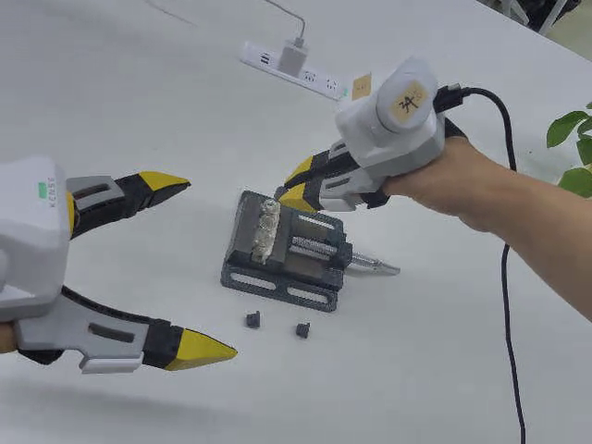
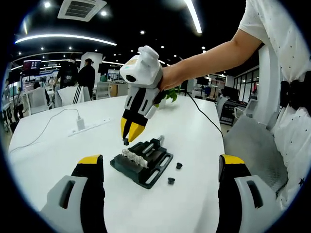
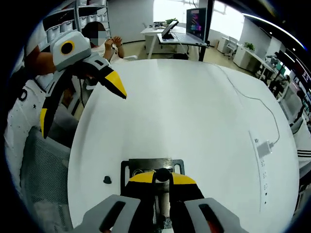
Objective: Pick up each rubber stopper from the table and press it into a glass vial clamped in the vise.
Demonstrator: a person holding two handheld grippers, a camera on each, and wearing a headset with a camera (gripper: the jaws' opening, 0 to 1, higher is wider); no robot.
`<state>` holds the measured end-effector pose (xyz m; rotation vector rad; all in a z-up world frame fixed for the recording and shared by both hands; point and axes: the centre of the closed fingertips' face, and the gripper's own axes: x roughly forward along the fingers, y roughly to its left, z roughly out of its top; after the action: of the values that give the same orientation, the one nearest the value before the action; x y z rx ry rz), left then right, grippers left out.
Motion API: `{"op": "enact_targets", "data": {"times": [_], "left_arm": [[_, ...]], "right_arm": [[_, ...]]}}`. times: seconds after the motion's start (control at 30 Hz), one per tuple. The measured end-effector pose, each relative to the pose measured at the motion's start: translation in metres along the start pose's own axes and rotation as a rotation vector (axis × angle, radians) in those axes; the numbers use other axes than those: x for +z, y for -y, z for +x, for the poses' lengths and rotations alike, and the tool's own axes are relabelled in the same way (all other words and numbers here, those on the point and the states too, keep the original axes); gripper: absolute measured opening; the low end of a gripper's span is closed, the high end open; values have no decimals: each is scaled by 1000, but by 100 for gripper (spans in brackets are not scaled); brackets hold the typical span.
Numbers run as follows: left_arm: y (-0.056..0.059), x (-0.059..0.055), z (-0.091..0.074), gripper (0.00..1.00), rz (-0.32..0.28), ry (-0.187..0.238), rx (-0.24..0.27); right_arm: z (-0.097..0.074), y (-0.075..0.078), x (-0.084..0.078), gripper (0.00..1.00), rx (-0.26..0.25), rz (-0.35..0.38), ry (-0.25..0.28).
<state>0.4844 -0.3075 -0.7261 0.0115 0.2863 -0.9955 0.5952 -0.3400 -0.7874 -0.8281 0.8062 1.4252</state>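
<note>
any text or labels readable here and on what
On the left gripper by a green patch: vertical print, too blurred to read.
On the round tan sticker on the right gripper: a dark handwritten mark, not legible.
On the tan tag by the power strip: too small.

A row of clear glass vials point(image 1: 266, 229) is clamped upright in a dark grey vise point(image 1: 277, 282). Two small black rubber stoppers point(image 1: 252, 320) point(image 1: 302, 330) are seen on the bench point(image 1: 416, 370) just before the vise, apart. A third stopper point(image 2: 126, 142) is pinched by the right gripper point(image 2: 128, 137) just above the vials.
</note>
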Motion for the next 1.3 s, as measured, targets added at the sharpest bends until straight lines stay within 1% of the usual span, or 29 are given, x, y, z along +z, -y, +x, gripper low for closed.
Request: {"op": "enact_targets", "data": {"times": [0.07,0.17,0.23,0.33,0.4,0.57,0.83,1.17,1.3], "left_arm": [[-1,0,1,98,-7,0,-1],[-2,1,2,98,-10,9,1],[-3,2,3,98,-13,12,0],[-5,3,3,98,-14,13,0],[-5,3,3,98,-17,21,0],[-5,1,4,98,-15,11,-6],[-6,0,3,98,-23,15,-5],[-7,0,2,97,-26,19,-5],[-6,-1,1,96,-28,19,-6]], "right_arm": [[1,1,1,6,2,-3,-4],[5,4,-4,6,-4,-18,-29],[6,4,-4,6,2,-10,-28],[8,5,-5,6,6,-16,-36],[8,2,-3,6,5,-10,-36],[11,6,-5,6,9,-8,-48],[13,9,-8,6,13,-16,-66],[15,8,-8,6,13,-49,-89],[17,7,-10,6,5,-82,-113]]}}
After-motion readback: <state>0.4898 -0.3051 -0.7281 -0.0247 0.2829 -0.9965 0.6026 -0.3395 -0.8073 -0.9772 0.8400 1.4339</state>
